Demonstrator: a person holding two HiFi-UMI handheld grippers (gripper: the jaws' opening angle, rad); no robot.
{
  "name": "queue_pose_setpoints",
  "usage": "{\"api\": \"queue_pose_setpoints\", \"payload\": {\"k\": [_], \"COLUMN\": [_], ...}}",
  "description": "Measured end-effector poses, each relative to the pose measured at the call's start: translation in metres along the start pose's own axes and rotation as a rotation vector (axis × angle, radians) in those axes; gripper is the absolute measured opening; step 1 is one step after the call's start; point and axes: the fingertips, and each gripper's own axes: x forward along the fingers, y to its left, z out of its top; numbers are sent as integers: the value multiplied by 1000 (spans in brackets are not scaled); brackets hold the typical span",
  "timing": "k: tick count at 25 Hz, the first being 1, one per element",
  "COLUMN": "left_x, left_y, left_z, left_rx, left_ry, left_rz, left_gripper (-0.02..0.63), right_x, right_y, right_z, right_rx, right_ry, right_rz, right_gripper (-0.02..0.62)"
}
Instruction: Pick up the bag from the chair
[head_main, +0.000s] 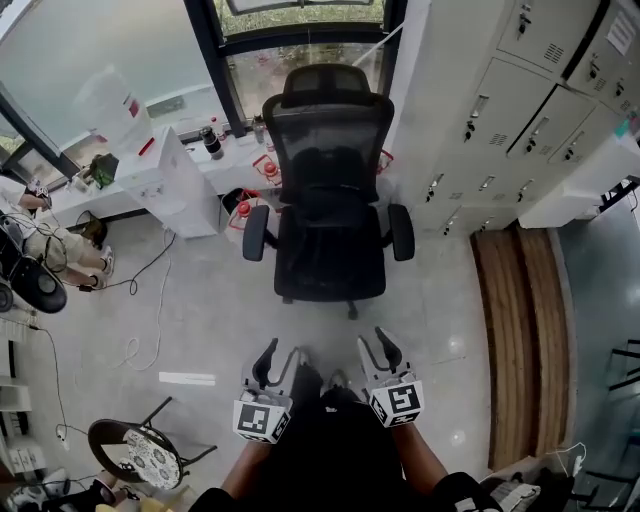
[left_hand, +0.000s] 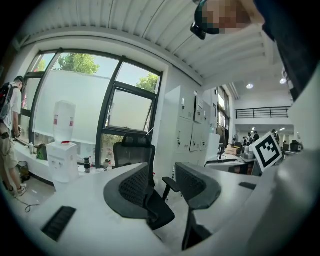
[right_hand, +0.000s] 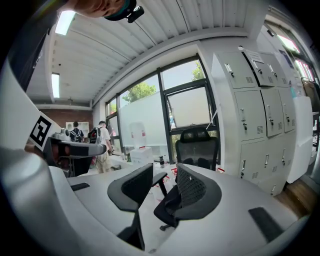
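Ahead, the chair (head_main: 328, 180) is flanked by a water dispenser (head_main: 165, 185) and lockers (head_main: 500, 120) — floor (head_main: 215, 320) is seen before it. The left gripper (head_main: 283, 358) and right gripper (head_main: 375, 350) are held with jaws partly apart — nothing is gripped.

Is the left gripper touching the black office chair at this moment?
Apart. The head view shows a strip of floor between the left gripper and the chair. In the left gripper view its jaws stand open, nothing between them.
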Motion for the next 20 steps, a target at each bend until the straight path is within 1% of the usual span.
{"api": "queue_pose_setpoints", "payload": {"k": [4,7,9,11,15,20], "left_x": [36,68,89,109,151,185], "left_y": [28,59,79,97,141,181], "left_z": [3,8,13,22,45,52], "left_rx": [-14,-31,-31,-15,-5,-13], "left_ry": [-2,-14,-9,-9,-33,-16], "left_rz": [8,11,-3,-19,-46,-76], "left_gripper": [156,156,156,159,163,164], "right_x": [37,72,96,121,177,221], "right_y": [-17,-28,-32,-38,-59,-76], "right_z": [3,10,17,22,38,48], "right_rx": [15,13,11,7,-18,-25], "right_ry": [18,23,28,40,61,81], "right_rz": [-11,-25,-37,-51,-94,-128], "right_gripper": [126,126,126,126,137,141]}}
